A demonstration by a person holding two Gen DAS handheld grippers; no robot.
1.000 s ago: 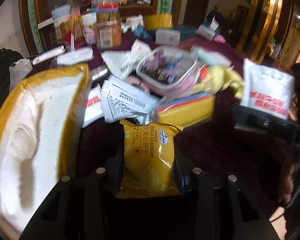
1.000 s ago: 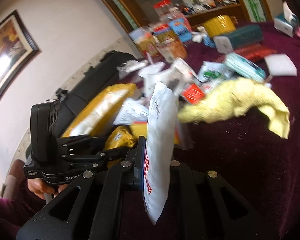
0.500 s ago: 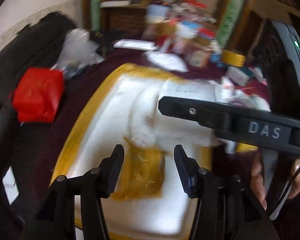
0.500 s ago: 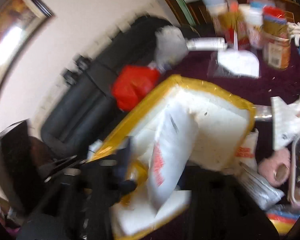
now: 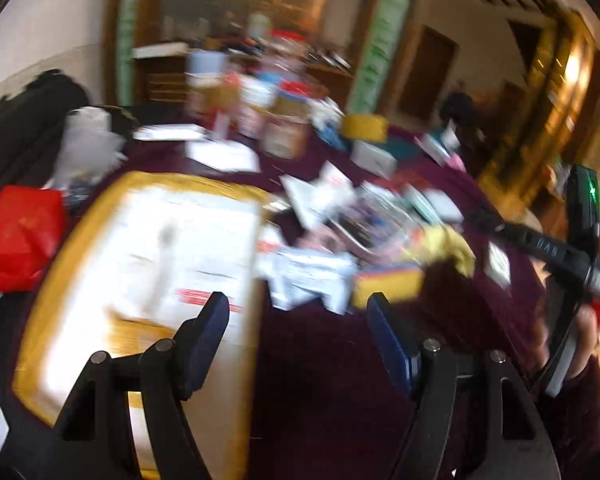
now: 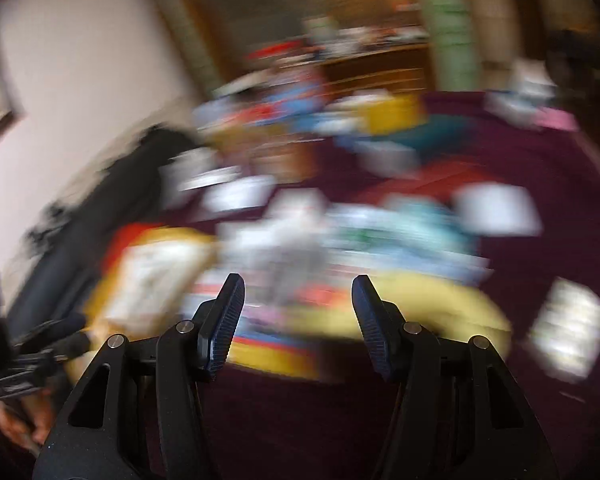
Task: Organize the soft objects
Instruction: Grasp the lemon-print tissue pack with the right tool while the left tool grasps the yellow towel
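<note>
Item one, the yellow-rimmed bin (image 5: 148, 240) with a white lining, at the left of the maroon table (image 5: 320, 380): it holds a white packet with red print (image 5: 204, 280) and, at its near edge, a yellow packet (image 5: 140, 336) partly hidden behind my left gripper's finger. I count these two as sorted.

Item two, my left gripper (image 5: 296, 320): jaws have just been opening, now stand wide, nothing between them; it hangs over the bin's right rim.

Item three, my right gripper (image 6: 298, 312): jaws apart after a recent release, empty, pointing at the pile. This view is heavily blurred.

Item four, the unsorted pile in mid-table, just right of the bin: crumpled white pouches (image 5: 312, 276), a yellow cloth (image 5: 452, 244), a yellow-and-blue flat pack (image 5: 388, 284), a clear lidded box (image 5: 376, 220) with dark contents. All apart from the bin.

Item five, beyond: a red bag (image 5: 20, 236) left of the bin, jars and boxes (image 5: 260, 108) at the far edge, too smeared to name.

Judgement: early going; most soft pieces remain, and the next pick is not yet begun.
</note>
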